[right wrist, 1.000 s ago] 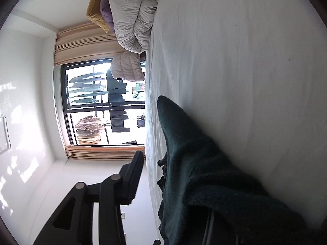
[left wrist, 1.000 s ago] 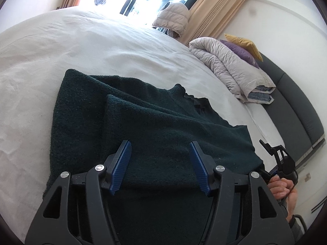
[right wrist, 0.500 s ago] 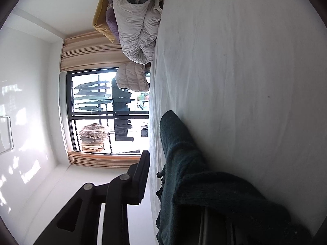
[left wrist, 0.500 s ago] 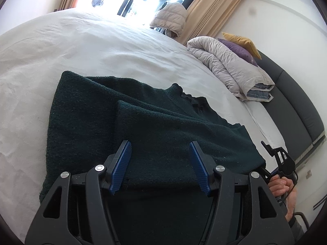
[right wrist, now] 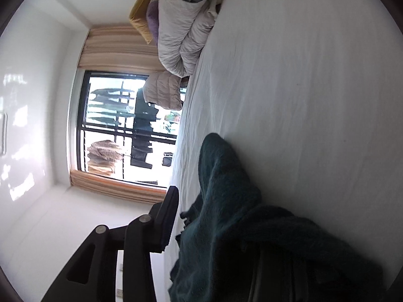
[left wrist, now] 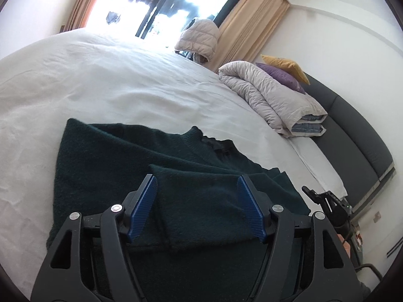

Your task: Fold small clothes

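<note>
A dark green sweater (left wrist: 100,176) lies on the white bed sheet (left wrist: 113,80), collar towards the pillows, with one part folded over its middle. My left gripper (left wrist: 196,177) hovers just above that folded part. Its blue pads (left wrist: 143,206) stand either side of the fold, the jaws are opening, and they do not press it. In the right wrist view the sweater (right wrist: 221,176) drapes over one finger and hides it. The right gripper (right wrist: 211,211) is opening too, with a gap between the visible finger (right wrist: 168,216) and the cloth. The left wrist view shows the right gripper (left wrist: 327,201) at the sweater's right edge.
A folded grey duvet (left wrist: 272,100) with purple and yellow cushions (left wrist: 284,75) lies at the head of the bed, against a dark headboard (left wrist: 352,136). A padded jacket (left wrist: 199,37) hangs by the bright window (right wrist: 121,130). White sheet stretches beyond the sweater.
The left gripper has risen and its jaws have widened over the fold. The right gripper has rolled, and its visible finger has moved away from the cloth.
</note>
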`<state>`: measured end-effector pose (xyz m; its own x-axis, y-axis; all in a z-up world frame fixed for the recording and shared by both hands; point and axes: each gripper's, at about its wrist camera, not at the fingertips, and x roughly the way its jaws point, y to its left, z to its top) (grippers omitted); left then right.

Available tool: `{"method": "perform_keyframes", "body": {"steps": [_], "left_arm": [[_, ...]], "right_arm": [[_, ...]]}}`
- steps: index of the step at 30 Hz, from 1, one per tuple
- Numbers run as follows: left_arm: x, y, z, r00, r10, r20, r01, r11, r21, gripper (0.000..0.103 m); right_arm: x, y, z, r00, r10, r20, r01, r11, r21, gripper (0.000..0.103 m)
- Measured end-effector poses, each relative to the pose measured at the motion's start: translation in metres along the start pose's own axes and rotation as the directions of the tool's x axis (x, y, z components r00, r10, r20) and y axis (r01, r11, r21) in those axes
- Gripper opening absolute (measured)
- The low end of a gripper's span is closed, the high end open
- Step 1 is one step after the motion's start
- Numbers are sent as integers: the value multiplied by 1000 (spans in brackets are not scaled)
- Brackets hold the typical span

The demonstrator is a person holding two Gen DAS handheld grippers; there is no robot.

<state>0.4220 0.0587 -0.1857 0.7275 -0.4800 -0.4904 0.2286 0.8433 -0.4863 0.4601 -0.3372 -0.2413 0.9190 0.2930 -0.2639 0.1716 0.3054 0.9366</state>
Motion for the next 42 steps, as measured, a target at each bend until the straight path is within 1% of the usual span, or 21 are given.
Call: {"method": "perform_keyframes", "body": {"steps": [2,4,6,9,13,15,17,20,22,24,26,27,28,29,32,33,34,36,37,39,42], "left_arm": [[16,-12,0,999,11,-44,-9,998,55,66],[36,-17,-3,994,39,-107,-30,996,87,66],[55,-12,-9,979,81,-185,-65,994,90,65],[56,-8,-9,977,95,-189,-77,992,98,65],[50,-5,-11,976,141,-166,-122,985,118,64],[46,3,-12,968,200,-151,-187,978,94,64],[44,20,-12,969,189,-158,-188,982,21,57],[43,24,-13,968,195,-155,-196,981,11,53],[39,24,-14,972,190,-137,-190,982,13,53],[33,28,-13,979,163,-121,-166,986,-20,54],[26,31,-9,980,159,-123,-165,985,-41,55],[21,29,-6,978,174,-112,-178,984,-27,60],[18,28,-3,976,194,-97,-196,981,-11,74],[16,27,0,974,210,-86,-211,977,-1,83],[25,31,8,972,190,-139,-195,981,-22,84],[31,31,9,969,182,-170,-188,982,-21,84],[36,25,8,963,196,-183,-198,980,7,83],[43,14,7,957,200,-210,-192,980,60,57],[48,13,6,951,192,-242,-183,981,57,37],[59,11,4,935,218,-280,-208,976,66,33],[64,12,10,930,226,-288,-220,974,56,24]], "right_arm": [[-6,4,-6,1000,-3,-8,3,1000,16,59],[-15,5,-12,999,-4,-38,6,999,53,64],[-29,6,-23,996,-27,-91,33,997,67,65],[-55,21,-38,981,-77,-178,80,997,10,67],[-67,67,-28,973,-88,-214,60,989,-135,67],[-52,93,-18,968,-59,-245,2,974,-225,68],[-24,106,-14,954,-80,-289,-4,961,-277,69],[37,98,-16,891,-103,-441,-32,957,-289,69],[67,79,-15,876,-218,-431,76,944,-322,69],[84,58,-8,880,-298,-370,154,916,-371,65],[85,42,2,900,-311,-306,191,912,-362,38],[82,38,6,913,-278,-299,178,930,-322,37],[78,35,6,922,-253,-292,164,941,-297,38],[75,37,3,925,-242,-293,152,942,-299,46],[69,53,-8,925,-226,-306,105,925,-366,64],[67,56,-11,925,-216,-313,90,923,-373,65],[68,60,-12,925,-210,-318,83,926,-369,65],[66,60,-13,925,-194,-327,73,934,-349,65],[66,61,-13,926,-189,-327,70,936,-344,65],[65,60,-14,924,-198,-326,76,933,-351,65],[66,60,-13,921,-205,-331,81,933,-352,65]]}}
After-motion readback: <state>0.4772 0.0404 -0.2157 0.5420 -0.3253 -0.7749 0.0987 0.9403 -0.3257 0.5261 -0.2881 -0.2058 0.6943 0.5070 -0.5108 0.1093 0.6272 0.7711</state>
